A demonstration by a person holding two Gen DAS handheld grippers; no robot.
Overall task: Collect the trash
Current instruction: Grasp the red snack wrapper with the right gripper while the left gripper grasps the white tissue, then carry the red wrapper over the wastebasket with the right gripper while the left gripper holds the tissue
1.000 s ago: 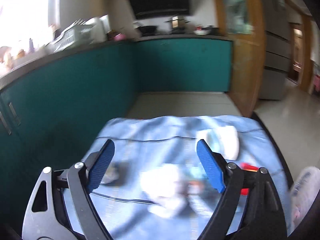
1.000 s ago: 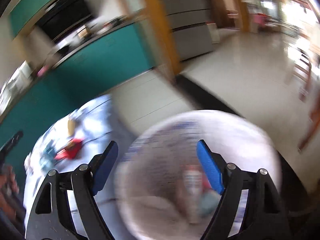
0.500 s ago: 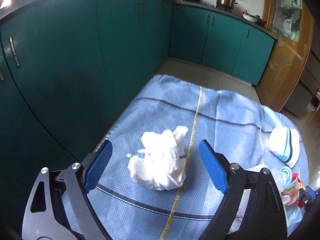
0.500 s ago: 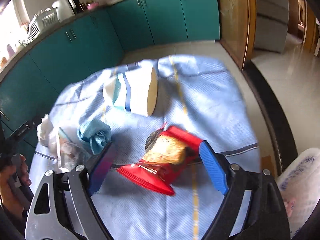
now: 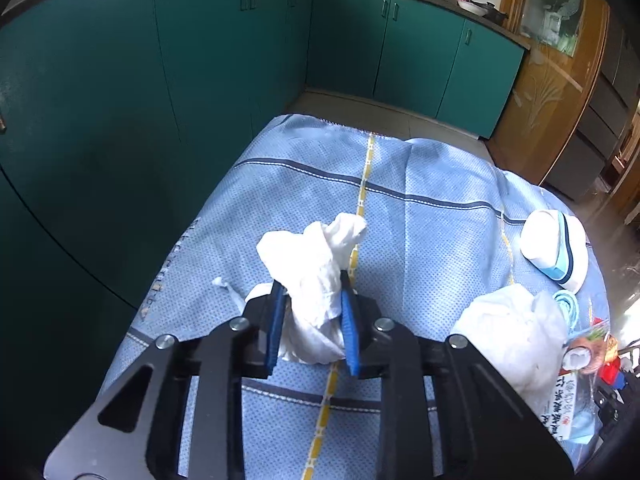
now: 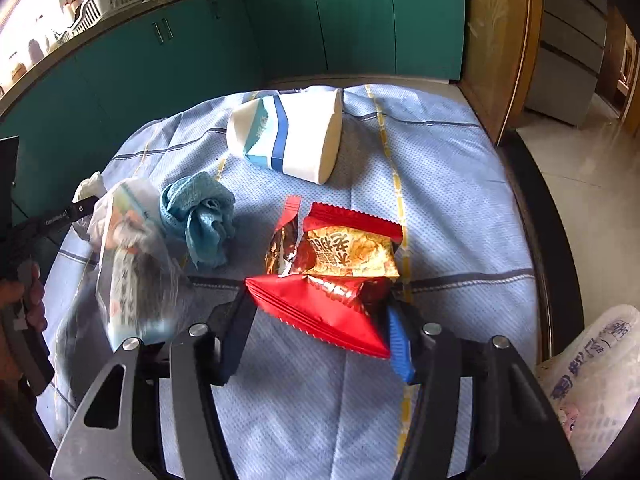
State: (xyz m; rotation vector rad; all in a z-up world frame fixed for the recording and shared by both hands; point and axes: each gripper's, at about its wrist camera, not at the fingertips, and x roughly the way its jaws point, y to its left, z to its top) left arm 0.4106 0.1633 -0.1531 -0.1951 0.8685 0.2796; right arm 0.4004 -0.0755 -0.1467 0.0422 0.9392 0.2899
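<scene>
Gripping now: left tongs (image 5: 312, 312) clamped nearly shut on the crumpled white tissue (image 5: 316, 276), blue pads biting low on the wad so the loose top flares out above them.
Tissue spot: near the left edge of the cloth-covered table (image 5: 432, 168), right on the yellow stripe, still resting on the cloth.
Closing in: right tongs (image 6: 320, 332) about half open, jaws just drawn narrower around the red snack wrapper (image 6: 332, 280); right blue pad tucked against the wrapper's lower corner, left finger at its other end. Firm pinch or only a straddle? Cannot tell.
Wrapper spot: middle of the table toward the near edge, torn open and lying flat, so taken from the sides rather than from above.
Still waiting: paper cup (image 6: 292, 136) tipped on its side toward the far edge, blue rag (image 6: 200, 216) bunched beside the wrapper, clear plastic packet (image 6: 128, 264) by the left edge.
Bag: white sack (image 6: 592, 376) off the right edge of the table, probably parked there for a short drop.
Reading the play: two soft pieces taken at once, one per hand; lift not yet begun.
Watch for: tissue tearing, or slick foil slipping from a half-closed pinch.
</scene>
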